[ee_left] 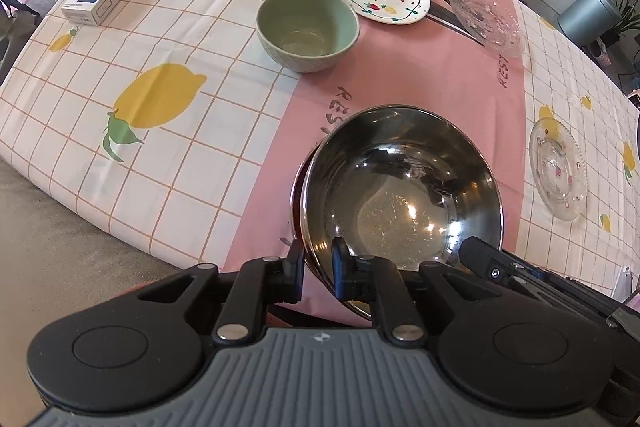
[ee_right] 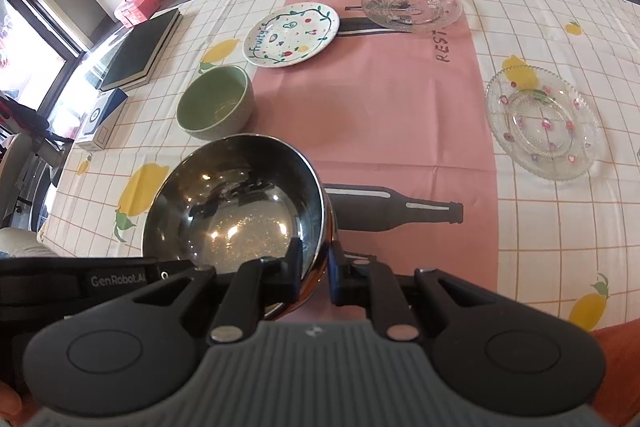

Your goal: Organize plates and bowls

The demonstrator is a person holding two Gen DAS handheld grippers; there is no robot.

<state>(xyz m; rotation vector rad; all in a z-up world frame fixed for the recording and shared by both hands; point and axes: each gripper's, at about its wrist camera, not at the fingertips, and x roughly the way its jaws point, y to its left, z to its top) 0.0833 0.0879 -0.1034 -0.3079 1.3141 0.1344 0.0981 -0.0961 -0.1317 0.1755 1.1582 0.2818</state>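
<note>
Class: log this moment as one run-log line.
steel bowl | left gripper, right gripper: jaws shut on rim | green bowl: untouched

The white plate carries the handwritten word "Fruity" along its rim, at about 9 o'clock on the plate. The pink tablecloth strip shows "REST" at 3 o'clock from this plate. The left gripper body reads "GenRobot.AI".
</note>
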